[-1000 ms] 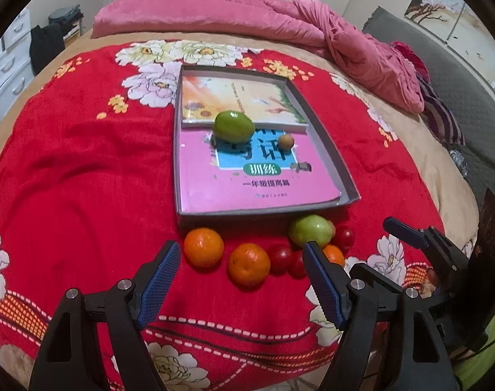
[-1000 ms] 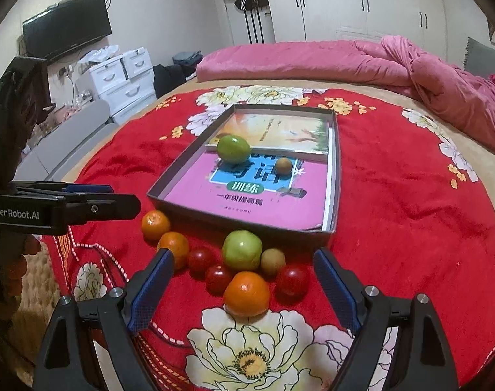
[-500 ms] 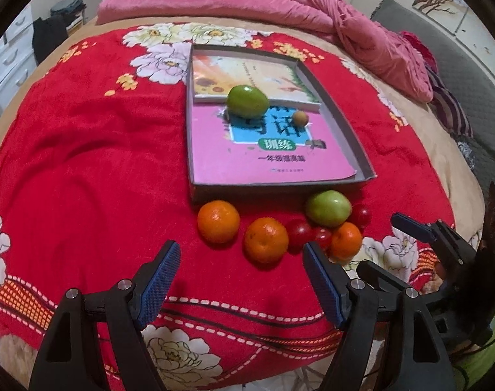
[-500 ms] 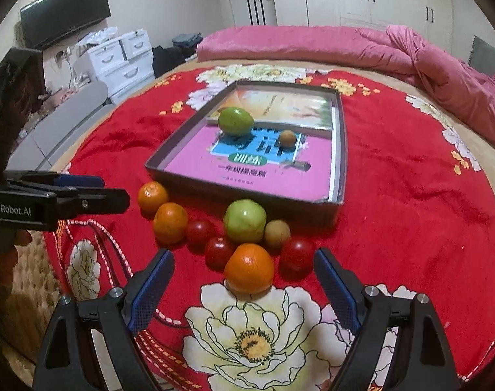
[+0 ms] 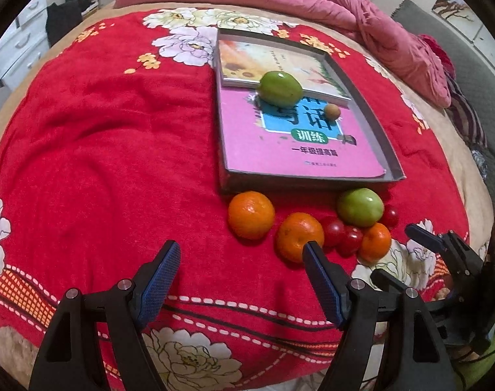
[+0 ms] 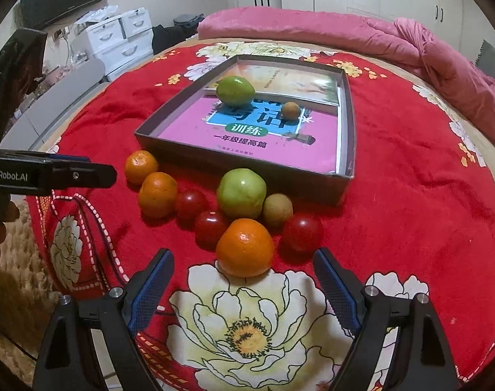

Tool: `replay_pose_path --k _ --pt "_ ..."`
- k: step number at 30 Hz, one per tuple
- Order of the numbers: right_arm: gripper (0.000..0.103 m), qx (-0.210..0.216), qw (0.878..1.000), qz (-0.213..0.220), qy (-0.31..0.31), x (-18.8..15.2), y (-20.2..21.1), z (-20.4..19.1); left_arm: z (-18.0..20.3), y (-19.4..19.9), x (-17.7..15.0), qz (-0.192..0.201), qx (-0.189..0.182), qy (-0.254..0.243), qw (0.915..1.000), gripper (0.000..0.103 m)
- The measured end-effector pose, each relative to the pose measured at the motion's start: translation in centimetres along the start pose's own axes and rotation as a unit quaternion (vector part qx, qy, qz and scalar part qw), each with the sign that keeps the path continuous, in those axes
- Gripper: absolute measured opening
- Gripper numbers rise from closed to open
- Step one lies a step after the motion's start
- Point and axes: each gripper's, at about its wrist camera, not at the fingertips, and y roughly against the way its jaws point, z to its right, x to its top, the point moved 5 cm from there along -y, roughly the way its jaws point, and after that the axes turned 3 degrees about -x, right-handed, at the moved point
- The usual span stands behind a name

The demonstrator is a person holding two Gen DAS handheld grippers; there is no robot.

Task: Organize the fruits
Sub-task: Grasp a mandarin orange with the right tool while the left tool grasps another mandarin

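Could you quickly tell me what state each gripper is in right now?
Left gripper: open, holding nothing.
Right gripper: open, holding nothing; the nearest orange sits just ahead.

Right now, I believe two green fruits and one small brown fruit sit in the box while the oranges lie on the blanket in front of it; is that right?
Not quite: only one green fruit sits in the box, beside the small brown fruit. The other green fruit lies on the blanket with the oranges, as the right wrist view shows.
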Motion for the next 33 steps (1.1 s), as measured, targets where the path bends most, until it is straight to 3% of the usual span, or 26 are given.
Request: replay_pose_path --k 13,20,33 --pt "0.051 -0.018 0.998 -0.021 0.063 -0.6 -2.6 -1.3 -1.0 -1.1 0.7 0.008 -0.016 0.024 0.9995 0.078" --pt "0.042 -0.025 0.998 -0.014 0.064 -0.3 -2.9 -1.3 -0.7 -2.4 1.7 0.006 -0.026 0.027 0.9993 0.071" --pt "0.041 -0.004 0.999 -0.019 0.031 -0.1 -2.9 -0.6 -0.5 -5.1 2.5 -0.013 -0.032 0.031 0.9989 0.054"
